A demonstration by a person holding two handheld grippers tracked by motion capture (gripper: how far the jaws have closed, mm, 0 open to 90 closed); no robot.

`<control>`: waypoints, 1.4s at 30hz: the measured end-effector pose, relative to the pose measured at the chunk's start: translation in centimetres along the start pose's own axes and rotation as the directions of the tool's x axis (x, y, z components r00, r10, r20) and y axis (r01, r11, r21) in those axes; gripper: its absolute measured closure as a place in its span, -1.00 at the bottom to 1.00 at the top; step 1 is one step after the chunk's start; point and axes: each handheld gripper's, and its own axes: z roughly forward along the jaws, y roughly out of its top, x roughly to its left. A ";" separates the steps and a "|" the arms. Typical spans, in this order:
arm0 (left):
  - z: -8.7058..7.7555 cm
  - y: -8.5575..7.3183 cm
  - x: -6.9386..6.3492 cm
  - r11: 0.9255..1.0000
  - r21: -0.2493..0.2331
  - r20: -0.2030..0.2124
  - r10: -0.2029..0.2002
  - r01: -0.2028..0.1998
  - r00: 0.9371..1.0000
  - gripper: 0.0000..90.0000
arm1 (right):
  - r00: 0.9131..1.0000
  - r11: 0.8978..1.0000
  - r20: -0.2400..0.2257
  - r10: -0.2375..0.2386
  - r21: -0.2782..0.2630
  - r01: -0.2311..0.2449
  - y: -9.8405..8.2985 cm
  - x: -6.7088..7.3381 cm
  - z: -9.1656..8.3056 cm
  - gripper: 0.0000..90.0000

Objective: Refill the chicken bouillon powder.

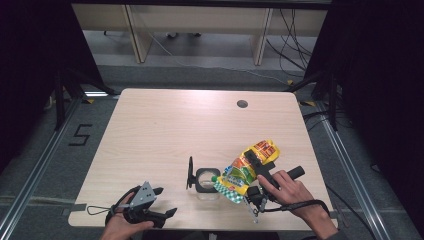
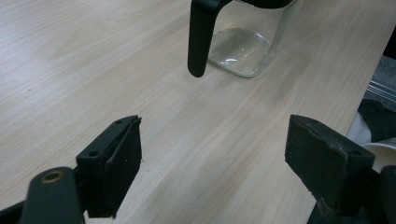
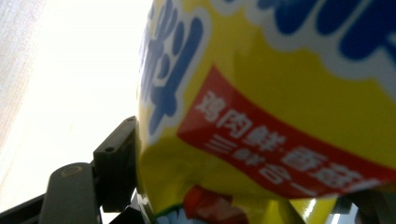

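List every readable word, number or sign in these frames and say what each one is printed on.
"5": black mark on the grey floor left of the light wooden table.
"鸡肉鲜" then characters too blurred to be sure of: white on the red band of the yellow plastic seasoning bag, seen in the right gripper view.
Large blue characters on that bag: cropped, unreadable.
Print on the bag in the high view: too small to read.
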 end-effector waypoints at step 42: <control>0.0 0.1 0.0 1.000 0.009 0.004 0.004 -0.004 1.000 -0.59 | 0.998 0.995 0.045 0.053 0.079 -0.056 0.0 1.4 -0.3 -0.42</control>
